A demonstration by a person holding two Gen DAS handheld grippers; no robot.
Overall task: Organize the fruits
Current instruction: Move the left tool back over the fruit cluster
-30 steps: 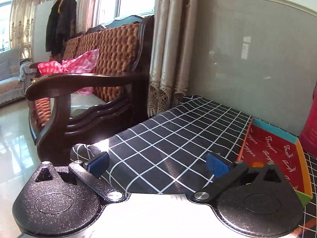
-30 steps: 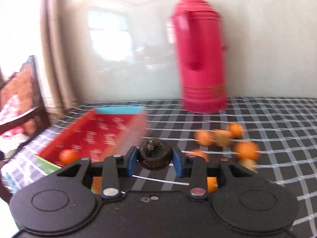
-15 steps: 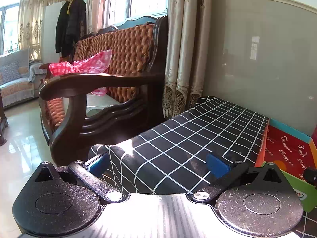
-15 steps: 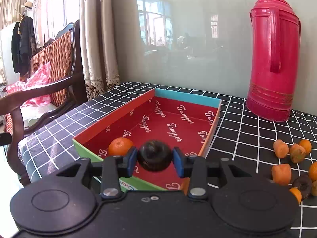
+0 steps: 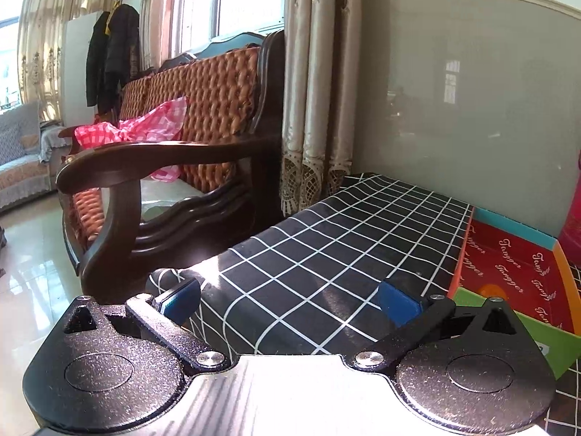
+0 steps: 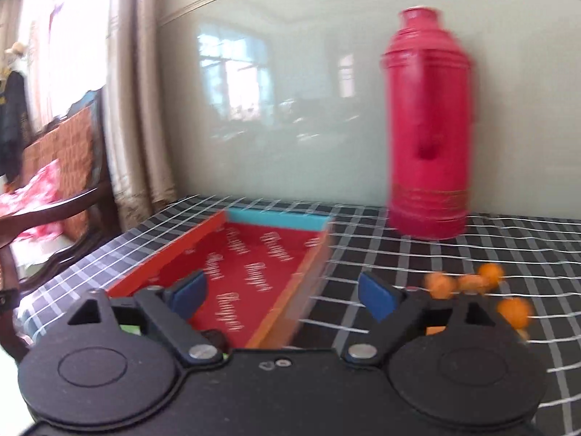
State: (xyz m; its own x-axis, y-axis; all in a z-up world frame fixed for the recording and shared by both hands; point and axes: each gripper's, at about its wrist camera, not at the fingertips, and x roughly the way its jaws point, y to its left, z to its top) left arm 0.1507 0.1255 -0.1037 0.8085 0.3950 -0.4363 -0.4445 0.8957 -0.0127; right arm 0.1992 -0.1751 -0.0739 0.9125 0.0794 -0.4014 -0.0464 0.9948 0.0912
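Note:
A red cardboard box (image 6: 254, 272) with a blue far wall lies on the checked tablecloth; it also shows at the right of the left wrist view (image 5: 508, 272). My right gripper (image 6: 281, 296) is open and empty above the box's near right edge. A dark fruit (image 6: 214, 338) shows just behind its left finger, low in the box. Several small orange fruits (image 6: 468, 283) lie on the cloth to the right. The view is blurred. My left gripper (image 5: 288, 299) is open and empty over the table's left end. An orange fruit (image 5: 488, 289) peeks out inside the box.
A tall red thermos (image 6: 430, 127) stands at the back by the glossy wall. A wooden armchair (image 5: 163, 167) with a pink checked cloth stands left of the table, next to curtains (image 5: 316, 91). The table's left edge (image 5: 218, 254) drops to a tiled floor.
My right gripper has opened and let go of the dark fruit, which now lies in the box, and it is swinging right. My left gripper has shifted slightly.

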